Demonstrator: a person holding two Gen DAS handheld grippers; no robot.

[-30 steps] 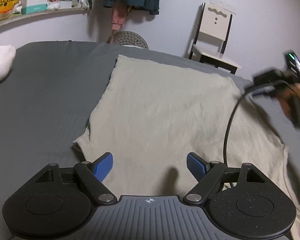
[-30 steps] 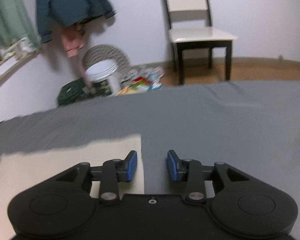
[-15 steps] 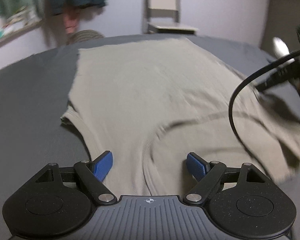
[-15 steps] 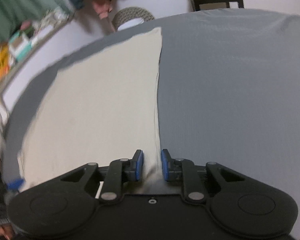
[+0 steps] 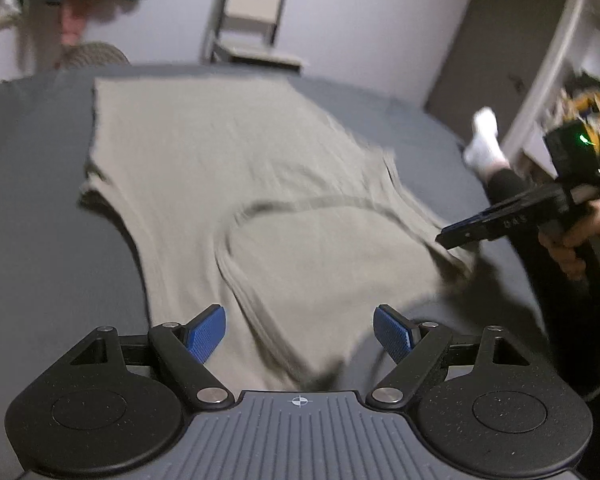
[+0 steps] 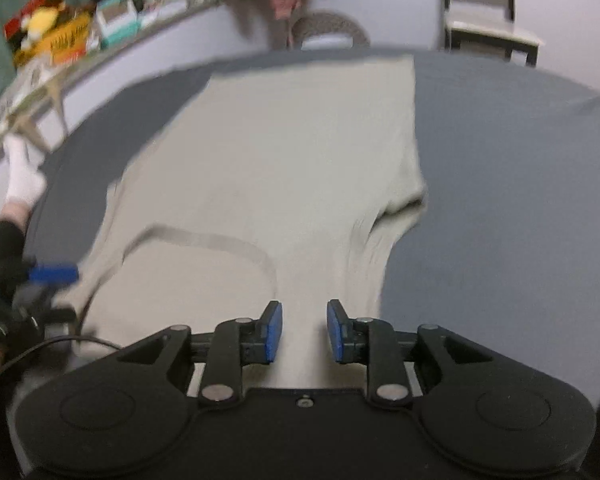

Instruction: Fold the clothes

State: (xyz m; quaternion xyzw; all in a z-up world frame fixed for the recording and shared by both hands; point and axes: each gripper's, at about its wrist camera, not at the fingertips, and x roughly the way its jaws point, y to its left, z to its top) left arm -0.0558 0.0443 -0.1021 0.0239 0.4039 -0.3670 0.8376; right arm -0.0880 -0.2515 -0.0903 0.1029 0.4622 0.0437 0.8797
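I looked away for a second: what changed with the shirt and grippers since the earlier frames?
The right gripper came down from the far hem to the near end of the shirt; its jaws, nearly closed half a second ago, now stand wider with cloth between them, no clear grip. The left gripper swung to the neckline. The shirt stayed flat on the bed; the left jaws stayed wide open.
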